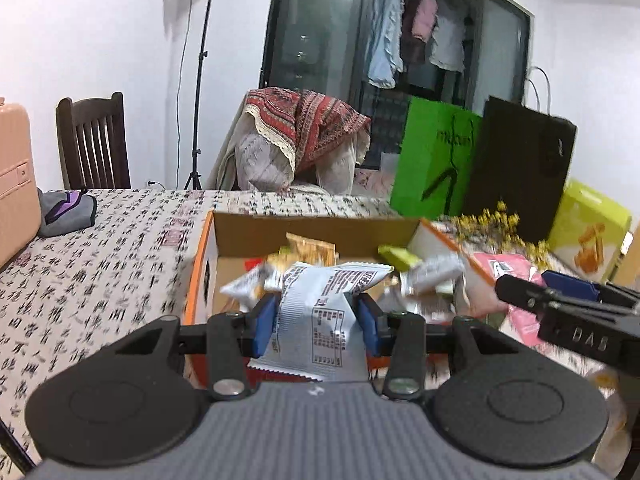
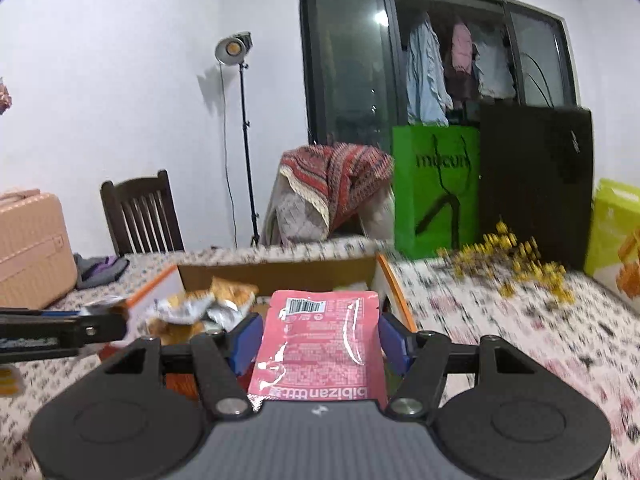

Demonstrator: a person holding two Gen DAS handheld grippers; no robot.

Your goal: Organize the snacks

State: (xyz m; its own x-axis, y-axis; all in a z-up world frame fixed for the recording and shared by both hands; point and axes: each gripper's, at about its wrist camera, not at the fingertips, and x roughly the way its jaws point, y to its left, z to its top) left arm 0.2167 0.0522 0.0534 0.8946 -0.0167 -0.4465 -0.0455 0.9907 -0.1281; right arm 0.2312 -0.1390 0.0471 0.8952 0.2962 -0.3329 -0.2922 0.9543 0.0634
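gripping lengthwise packets pointing boxward — left hand-held gripper [image 1: 316,320] white packet [image 1: 320,312], right hand-held gripper [image 2: 318,338] pink pouch [image 2: 320,340].

This is a room in a home. Clothes [image 2: 428,76] hang behind a big dark glass door [image 2: 348,68]. A wooden chair [image 2: 140,212] stands at the far left edge of the table [image 1: 100,264], and the table wears a cloth with black writing on it. A pink suitcase [image 2: 32,248] sits at the left edge. A patterned blanket [image 1: 308,124] is thrown over a seat past the far edge. Shopping bags stand near the far right corner — a green bag [image 2: 434,192] and a black bag [image 2: 536,184]. A tall lamp [image 2: 240,128] on a stand lights the white wall.
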